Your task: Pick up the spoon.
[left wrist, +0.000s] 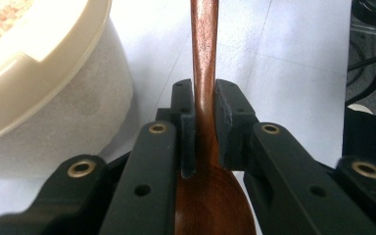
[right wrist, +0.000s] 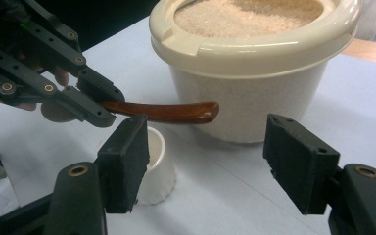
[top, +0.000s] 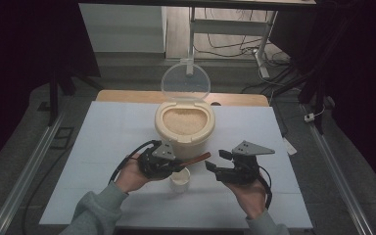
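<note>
A wooden spoon [top: 196,158] is clamped by its neck in my left gripper [top: 176,165], which is shut on it. The handle [left wrist: 204,73] points away from the jaws and the bowl lies back between the gripper's arms. Just below the spoon stands a small white cup [top: 180,180]. Behind them, a cream container [top: 184,139] full of rice [top: 183,121] has its clear lid [top: 185,82] standing open. My right gripper [top: 215,160] hovers to the right of the handle tip, open, with nothing between its jaws [right wrist: 210,147]. From there I see the spoon [right wrist: 166,111] above the cup [right wrist: 156,166].
A white sheet [top: 112,132] covers the table, with a wooden edge [top: 127,96] showing at the back. Beyond the table are metal frame legs and cables [top: 264,54] on the floor. The container's wall [left wrist: 54,107] is close to the left gripper's left side.
</note>
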Demonstrator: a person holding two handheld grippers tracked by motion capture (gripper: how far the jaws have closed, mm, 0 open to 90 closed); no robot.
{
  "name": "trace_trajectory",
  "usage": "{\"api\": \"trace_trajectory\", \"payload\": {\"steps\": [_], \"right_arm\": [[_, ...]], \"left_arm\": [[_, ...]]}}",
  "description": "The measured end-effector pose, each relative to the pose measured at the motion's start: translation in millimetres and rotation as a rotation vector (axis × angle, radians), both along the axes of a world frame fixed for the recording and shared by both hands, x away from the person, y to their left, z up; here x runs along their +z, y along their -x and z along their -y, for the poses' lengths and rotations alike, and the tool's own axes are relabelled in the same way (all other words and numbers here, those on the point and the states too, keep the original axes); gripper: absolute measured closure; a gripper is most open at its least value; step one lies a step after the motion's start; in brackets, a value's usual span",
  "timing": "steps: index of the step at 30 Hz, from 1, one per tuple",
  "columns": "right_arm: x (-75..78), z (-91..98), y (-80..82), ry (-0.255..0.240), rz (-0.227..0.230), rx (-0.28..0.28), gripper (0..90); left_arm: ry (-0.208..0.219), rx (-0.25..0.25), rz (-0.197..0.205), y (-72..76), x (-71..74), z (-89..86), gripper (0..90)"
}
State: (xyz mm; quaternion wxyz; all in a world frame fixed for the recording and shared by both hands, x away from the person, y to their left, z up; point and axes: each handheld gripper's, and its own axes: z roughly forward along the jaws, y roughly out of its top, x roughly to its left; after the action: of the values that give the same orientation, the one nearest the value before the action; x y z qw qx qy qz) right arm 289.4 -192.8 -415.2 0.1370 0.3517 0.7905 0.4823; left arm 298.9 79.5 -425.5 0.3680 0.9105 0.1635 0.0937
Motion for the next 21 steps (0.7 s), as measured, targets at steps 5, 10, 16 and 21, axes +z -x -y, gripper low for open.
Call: {"api": "trace_trajectory", "payload": {"steps": [5, 10, 16, 21], "right_arm": [[-3.3, -1.2, -1.9, -0.008, -0.011, 0.002, 33.6], [-6.7, -4.4, -2.9, -0.029, -0.029, 0.008, 33.7], [-9.9, -8.1, -3.3, -0.036, -0.049, 0.019, 33.7], [-13.1, -10.7, -4.3, -0.063, -0.067, 0.021, 33.7]], "left_arm": [[0.008, 0.004, 0.009, 0.8, 0.0, 1.1, 78.7], [0.017, 0.011, 0.025, 2.0, 0.1, 2.0, 78.8], [0.03, 0.019, 0.043, 3.4, 0.3, 2.9, 78.8], [0.032, 0.017, 0.05, 5.0, -0.3, 5.1, 78.8]]}}
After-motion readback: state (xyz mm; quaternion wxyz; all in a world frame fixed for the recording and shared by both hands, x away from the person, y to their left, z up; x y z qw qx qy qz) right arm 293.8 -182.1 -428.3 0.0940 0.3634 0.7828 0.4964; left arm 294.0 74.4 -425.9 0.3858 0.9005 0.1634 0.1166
